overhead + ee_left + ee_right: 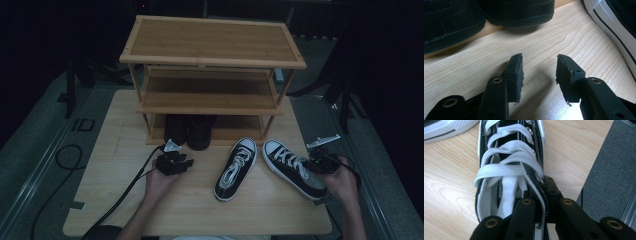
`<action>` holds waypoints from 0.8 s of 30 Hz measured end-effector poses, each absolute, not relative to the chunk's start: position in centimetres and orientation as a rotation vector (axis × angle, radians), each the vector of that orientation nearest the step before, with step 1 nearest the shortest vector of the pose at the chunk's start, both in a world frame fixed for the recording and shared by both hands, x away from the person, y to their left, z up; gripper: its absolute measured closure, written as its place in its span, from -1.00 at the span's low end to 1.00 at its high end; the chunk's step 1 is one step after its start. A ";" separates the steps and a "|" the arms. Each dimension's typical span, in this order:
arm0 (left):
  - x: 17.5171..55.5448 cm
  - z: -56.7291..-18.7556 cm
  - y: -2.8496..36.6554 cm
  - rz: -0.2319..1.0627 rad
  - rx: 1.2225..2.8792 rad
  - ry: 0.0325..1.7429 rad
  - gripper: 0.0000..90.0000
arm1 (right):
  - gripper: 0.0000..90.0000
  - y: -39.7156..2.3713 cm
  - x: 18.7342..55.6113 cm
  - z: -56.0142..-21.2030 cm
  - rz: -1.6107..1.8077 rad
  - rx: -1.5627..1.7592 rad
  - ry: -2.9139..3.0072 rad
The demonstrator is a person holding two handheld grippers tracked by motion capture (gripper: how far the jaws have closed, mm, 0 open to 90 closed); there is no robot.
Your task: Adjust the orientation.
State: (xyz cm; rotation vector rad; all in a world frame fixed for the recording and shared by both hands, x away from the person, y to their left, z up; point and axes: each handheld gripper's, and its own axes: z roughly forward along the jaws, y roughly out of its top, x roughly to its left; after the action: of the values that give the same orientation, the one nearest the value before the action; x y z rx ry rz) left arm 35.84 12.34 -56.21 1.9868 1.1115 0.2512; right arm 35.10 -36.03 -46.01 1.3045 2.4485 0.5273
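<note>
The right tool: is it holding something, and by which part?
Yes. The right tool is shut on the right sneaker, gripping the side wall of its collar beside the laces. The left tool holds nothing.

Shoe rack [212, 55] stands at twelve o'clock on the table [125, 200]; two sneakers [236, 169] lie toward four o'clock, two shoes [189, 131] in its bottom tier.

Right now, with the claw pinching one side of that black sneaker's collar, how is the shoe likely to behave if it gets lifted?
The right claw is shut on the canvas side wall of the right sneaker, so the soft upper will probably fold and the shoe hang tilted, toe drooping. The rubber sole looks like its heaviest part. The loose white laces may dangle and snag.
</note>
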 end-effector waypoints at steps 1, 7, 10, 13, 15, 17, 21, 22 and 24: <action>35.8 -56.2 12.3 0.251 1.987 1.111 0.27 | 0.96 -36.0 35.1 -45.8 0.528 1.300 2.448; 35.8 -56.2 12.3 0.250 1.986 1.111 0.27 | 0.96 -36.0 35.2 -44.5 0.556 1.268 2.451; 35.8 -56.2 12.3 0.250 1.986 1.111 0.27 | 0.96 -35.9 35.3 -43.9 0.562 1.241 2.458; 35.9 -56.2 12.3 0.250 1.986 1.111 0.27 | 0.96 -35.6 35.3 -43.4 0.567 1.215 2.463; 35.9 -56.2 12.3 0.249 1.985 1.111 0.27 | 0.96 -35.4 35.4 -43.2 0.575 1.202 2.463; 35.9 -56.2 12.3 0.249 1.985 1.110 0.27 | 0.96 -35.3 35.5 -43.0 0.582 1.189 2.469; 35.9 -56.2 12.4 0.247 1.984 1.110 0.27 | 0.96 -34.7 35.7 -42.5 0.595 1.164 2.480; 35.9 -56.2 12.3 0.248 1.984 1.110 0.27 | 0.96 -34.6 35.7 -42.4 0.601 1.158 2.480; 35.9 -56.2 12.3 0.248 1.984 1.110 0.27 | 0.96 -34.2 35.8 -42.1 0.612 1.141 2.490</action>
State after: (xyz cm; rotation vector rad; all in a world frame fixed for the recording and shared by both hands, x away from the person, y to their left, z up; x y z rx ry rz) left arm 35.87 12.35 -56.22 1.9839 1.1102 0.2475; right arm 35.78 -34.20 -42.07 1.1413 2.4900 0.6121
